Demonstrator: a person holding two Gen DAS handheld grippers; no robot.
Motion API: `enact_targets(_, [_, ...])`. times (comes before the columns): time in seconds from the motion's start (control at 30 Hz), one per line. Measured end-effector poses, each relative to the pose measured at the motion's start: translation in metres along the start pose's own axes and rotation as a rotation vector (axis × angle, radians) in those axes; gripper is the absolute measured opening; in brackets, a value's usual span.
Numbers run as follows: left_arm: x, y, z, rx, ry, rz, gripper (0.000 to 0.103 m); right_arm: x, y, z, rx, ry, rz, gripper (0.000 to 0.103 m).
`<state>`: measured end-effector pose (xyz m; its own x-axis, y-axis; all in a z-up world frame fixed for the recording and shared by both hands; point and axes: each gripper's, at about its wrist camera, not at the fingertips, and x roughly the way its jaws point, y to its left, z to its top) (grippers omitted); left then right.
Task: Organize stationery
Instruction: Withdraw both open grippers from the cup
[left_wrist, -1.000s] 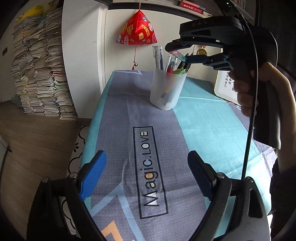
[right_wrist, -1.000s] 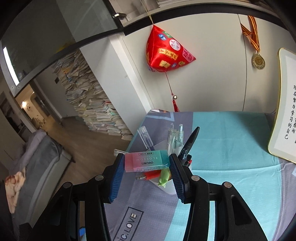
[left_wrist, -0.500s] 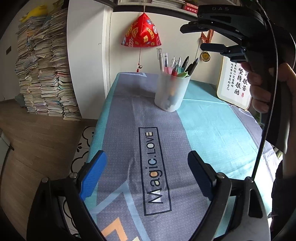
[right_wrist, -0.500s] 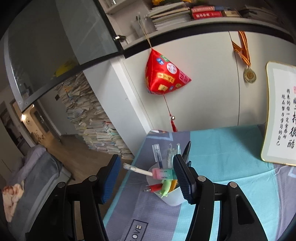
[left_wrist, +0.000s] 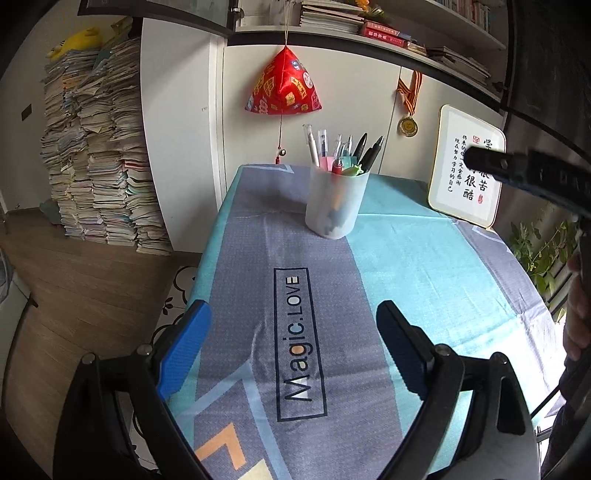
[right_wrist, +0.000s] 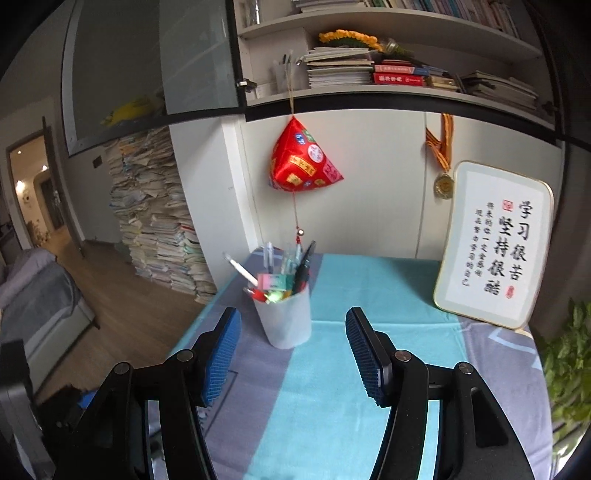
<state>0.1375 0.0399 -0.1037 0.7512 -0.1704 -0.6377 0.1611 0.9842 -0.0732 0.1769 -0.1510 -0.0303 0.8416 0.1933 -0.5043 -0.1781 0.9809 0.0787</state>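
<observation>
A frosted white pen cup (left_wrist: 336, 199) stands on the far part of the table, full of several pens. A pink-and-green eraser (right_wrist: 273, 281) rests on top among them. My right gripper (right_wrist: 291, 325) is open and empty, hovering short of the cup (right_wrist: 284, 321) and well apart from it. Its black frame (left_wrist: 517, 170) shows at the right edge of the left wrist view, above a person's hand (left_wrist: 576, 314). My left gripper (left_wrist: 291, 325) is open wide over the grey-and-teal tablecloth (left_wrist: 406, 266), with nothing between its fingers.
A framed calligraphy board (right_wrist: 495, 240) leans on the wall at the back right. A red hanging ornament (left_wrist: 282, 85) and a medal (right_wrist: 443, 184) hang behind the cup. Paper stacks (left_wrist: 99, 166) stand on the floor beyond the table's left edge. A plant (right_wrist: 569, 369) is at the right.
My right gripper held the eraser above the cup, let it go into the cup, then drew back and up. The left gripper's view lifted slightly.
</observation>
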Motion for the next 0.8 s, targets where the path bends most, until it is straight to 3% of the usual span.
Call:
enact_targets(0.17, [-0.017,-0.014,0.001,0.022,-0.030,0.014,0.092,-0.029,-0.021,-0.026,0.038,0.006,-0.110,0.061])
enact_targets(0.3, [-0.036,-0.027,-0.001,0.038,-0.085,0.022,0.102,-0.058,-0.037,-0.045,0.084,-0.001,-0.182,0.062])
enact_targets(0.4, [-0.050,-0.039,-0.003,0.050,-0.108,0.027,0.102,-0.079,-0.044,-0.057,0.105,-0.021,-0.237,0.079])
enact_targets(0.63, [-0.073,-0.059,-0.011,0.036,-0.101,0.018,0.102,-0.114,-0.058,-0.074,0.167,-0.027,-0.260,0.083])
enact_targets(0.77, [-0.089,-0.072,-0.019,0.065,-0.167,0.118,0.102,-0.128,-0.056,-0.084,0.133,-0.046,-0.294,0.102])
enact_targets(0.8, [-0.091,-0.075,-0.020,0.075,-0.171,0.134,0.102,-0.130,-0.052,-0.085,0.112,-0.042,-0.318,0.103])
